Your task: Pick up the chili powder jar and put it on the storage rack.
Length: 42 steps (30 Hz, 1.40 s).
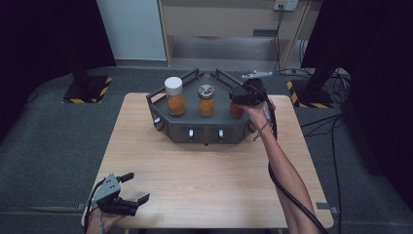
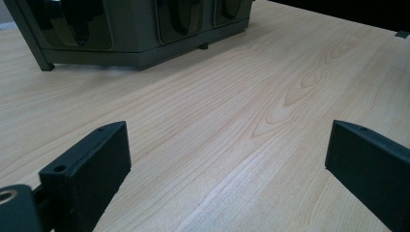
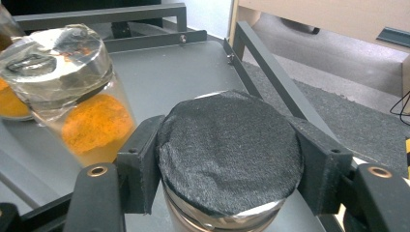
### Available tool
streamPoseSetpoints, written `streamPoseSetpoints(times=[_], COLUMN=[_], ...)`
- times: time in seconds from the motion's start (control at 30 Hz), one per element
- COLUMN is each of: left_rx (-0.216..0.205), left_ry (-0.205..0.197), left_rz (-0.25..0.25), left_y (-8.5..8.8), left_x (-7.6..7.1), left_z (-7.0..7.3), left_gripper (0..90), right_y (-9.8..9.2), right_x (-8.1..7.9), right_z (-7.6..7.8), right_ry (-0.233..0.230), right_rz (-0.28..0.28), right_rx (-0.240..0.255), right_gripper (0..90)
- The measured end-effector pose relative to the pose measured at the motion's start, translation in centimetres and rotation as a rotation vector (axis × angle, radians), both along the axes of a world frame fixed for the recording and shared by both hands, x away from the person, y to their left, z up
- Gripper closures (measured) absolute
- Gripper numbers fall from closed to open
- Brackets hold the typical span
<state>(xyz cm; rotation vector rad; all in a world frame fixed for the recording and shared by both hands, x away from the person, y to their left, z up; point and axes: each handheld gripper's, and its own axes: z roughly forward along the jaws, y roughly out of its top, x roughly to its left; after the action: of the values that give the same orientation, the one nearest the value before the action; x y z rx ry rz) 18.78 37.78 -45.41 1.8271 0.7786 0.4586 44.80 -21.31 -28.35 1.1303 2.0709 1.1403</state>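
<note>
**Ana:** Nearest the lens, a black-lidded jar [image 3: 229,154] sits between the right gripper's [image 3: 227,164] jaws, which press on both sides of its lid. So the grasp looks made, but I judge the jar not yet lifted: it seems to be standing on the grey tray [image 3: 159,72].

**Ben:** And taking the tray [image 1: 204,127] as the landmark, left to right?

**Ana:** At the tray's left end stands a white-capped jar [image 1: 174,96], its lower half filled with something orange. At the tray's middle is a silver-lidded jar [image 1: 206,100], also holding orange stuff; up close it reads as a clear jar [image 3: 72,82] with an orange lump inside. At the tray's right end is the gripped jar [image 1: 236,109], reddish-orange at its base, with the right gripper [image 1: 246,95] on top of it.

**Ben:** What is inside that one?

**Ana:** From the high view, something reddish; in the right gripper view the lid covers it, so I cannot tell more.

**Ben:** The other hand?

**Ana:** Well in front of the tray, near the table's [image 1: 204,170] front left corner, the left gripper [image 1: 132,192] hovers with jaws spread wide and nothing between them, just bare wood [image 2: 217,135].

**Ben:** So what remains?

**Ana:** My guess: lifting or opening the right-hand jar; the other two look untouched.
</note>
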Motion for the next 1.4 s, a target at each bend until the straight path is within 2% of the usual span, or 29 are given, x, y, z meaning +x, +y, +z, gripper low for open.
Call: streamPoseSetpoints(times=[0.2,0.53,0.63,0.73,0.87,1.13,1.4], left_rx=[0.003,0.006,0.006,0.005,0.006,0.008,0.009], left_ry=[0.002,0.002,0.002,0.002,0.001,0.001,0.001], left_rz=[-0.002,-0.002,0.0,0.001,0.001,0.002,0.001], left_y=[0.0,-0.1,-0.1,-0.1,-0.1,-0.1,-0.1], left_x=[0.0,0.0,0.0,0.0,-0.1,-0.1,-0.1], left_z=[0.0,0.0,0.0,0.0,0.1,0.1,0.1], left_gripper=[1.6,1.6,1.6,1.6,1.6,1.6,1.6], right_y=[-0.3,-0.3,-0.3,-0.8,-1.7,-2.8,-3.5], right_x=[-0.1,-0.2,-0.1,-0.3,-0.8,-2.3,-3.9], right_z=[-0.4,-0.4,-0.4,-0.5,-0.1,1.4,2.5], right_ry=[-0.012,-0.012,-0.009,-0.023,-0.059,-0.132,-0.155], right_rz=[0.001,0.01,0.009,0.003,0.016,0.066,0.107], right_rx=[0.015,0.009,0.006,0.025,0.05,0.03,0.042], right_gripper=[34.7,34.0,31.2,22.5,16.1,13.4,12.0])
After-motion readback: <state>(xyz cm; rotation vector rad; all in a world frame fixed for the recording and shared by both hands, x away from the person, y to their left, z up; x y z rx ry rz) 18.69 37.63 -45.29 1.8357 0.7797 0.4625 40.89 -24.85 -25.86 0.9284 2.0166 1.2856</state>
